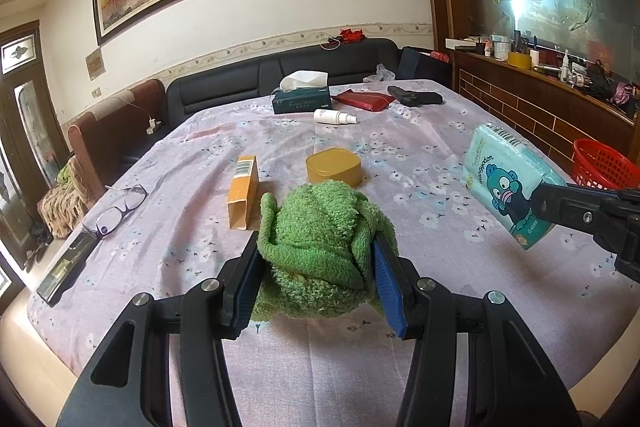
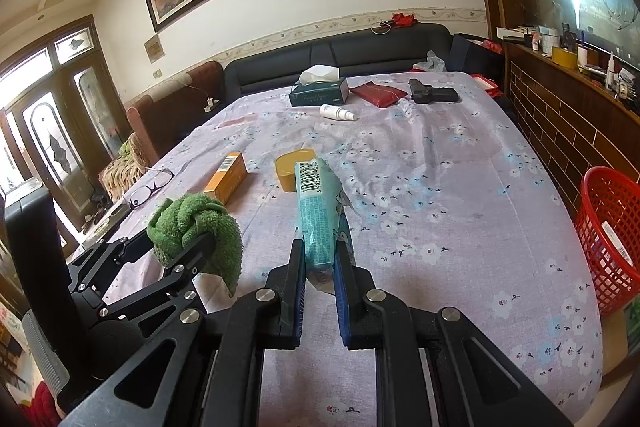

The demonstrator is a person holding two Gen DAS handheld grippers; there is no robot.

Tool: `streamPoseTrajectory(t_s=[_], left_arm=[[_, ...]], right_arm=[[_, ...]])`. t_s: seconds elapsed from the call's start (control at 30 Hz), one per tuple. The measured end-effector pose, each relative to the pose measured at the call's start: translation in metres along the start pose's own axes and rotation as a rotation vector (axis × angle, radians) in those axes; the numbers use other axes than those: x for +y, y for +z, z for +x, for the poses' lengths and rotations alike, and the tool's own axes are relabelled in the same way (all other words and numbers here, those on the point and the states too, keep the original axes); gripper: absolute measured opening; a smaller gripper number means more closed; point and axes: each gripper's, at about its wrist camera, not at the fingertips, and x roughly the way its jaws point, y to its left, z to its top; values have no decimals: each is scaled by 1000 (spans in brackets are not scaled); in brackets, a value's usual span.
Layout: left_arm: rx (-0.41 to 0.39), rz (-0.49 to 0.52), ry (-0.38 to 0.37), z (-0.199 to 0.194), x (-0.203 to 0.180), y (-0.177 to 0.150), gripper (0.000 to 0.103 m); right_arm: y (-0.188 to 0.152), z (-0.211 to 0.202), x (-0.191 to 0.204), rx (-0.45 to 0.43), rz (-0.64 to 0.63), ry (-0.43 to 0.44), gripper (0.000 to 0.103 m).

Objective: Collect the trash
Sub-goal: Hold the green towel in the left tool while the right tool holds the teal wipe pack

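My left gripper [image 1: 318, 251] is shut on a bunched green towel [image 1: 316, 243], held just above the flowered tablecloth [image 1: 420, 155]; the right wrist view shows the same green towel [image 2: 192, 223] at the left. My right gripper [image 2: 320, 247] is shut on a teal tissue pack [image 2: 320, 211], lifted off the cloth with its barcode end pointing away. In the left wrist view that tissue pack [image 1: 508, 179] hangs at the right, cartoon print showing. An orange carton [image 1: 242, 193] and a yellow tin [image 1: 334, 167] lie on the table just beyond the towel.
A red mesh basket [image 2: 612, 235] stands on the floor off the table's right edge. Farther back lie a tissue box [image 1: 302, 99], a white spray bottle [image 1: 334, 117], a red pouch [image 1: 364, 99] and a black toy gun [image 1: 414, 95]. Glasses [image 1: 120, 209] and a dark case [image 1: 66, 271] rest at the left edge.
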Motion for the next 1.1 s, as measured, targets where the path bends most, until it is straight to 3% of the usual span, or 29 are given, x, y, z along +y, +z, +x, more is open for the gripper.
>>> streamPoseTrajectory(t_s=[1.1], left_arm=[[2, -20, -27, 1, 6, 9, 51]], right_arm=[[-3, -5, -16, -13, 50, -15, 14]])
